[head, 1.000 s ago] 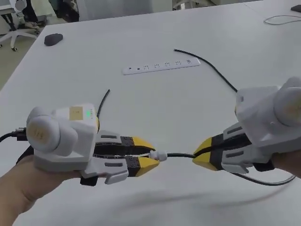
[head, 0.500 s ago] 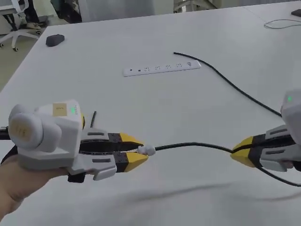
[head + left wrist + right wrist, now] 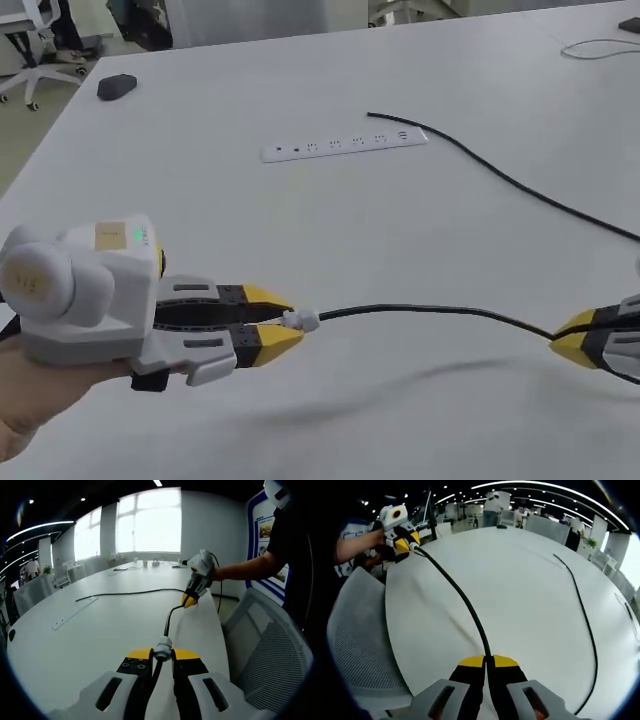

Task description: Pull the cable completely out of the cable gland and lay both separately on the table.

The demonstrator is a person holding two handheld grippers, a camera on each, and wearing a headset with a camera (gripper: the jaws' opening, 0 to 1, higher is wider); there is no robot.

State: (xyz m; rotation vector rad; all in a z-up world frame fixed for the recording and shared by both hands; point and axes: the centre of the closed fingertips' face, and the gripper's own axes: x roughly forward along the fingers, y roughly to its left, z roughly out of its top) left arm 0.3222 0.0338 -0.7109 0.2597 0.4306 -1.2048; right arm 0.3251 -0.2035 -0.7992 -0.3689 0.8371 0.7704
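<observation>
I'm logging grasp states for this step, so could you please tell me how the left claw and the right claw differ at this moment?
The left claw is shut on the white cable gland, while the right claw is shut on the black cable itself. The left claw sits at the cable's gland end; the right claw grips farther along it. Both have yellow tips, and the cable spans between them.

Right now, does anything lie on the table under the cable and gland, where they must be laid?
Nothing visible does. The cable and cable gland hang over plain table; the power strip lies farther back.
</observation>
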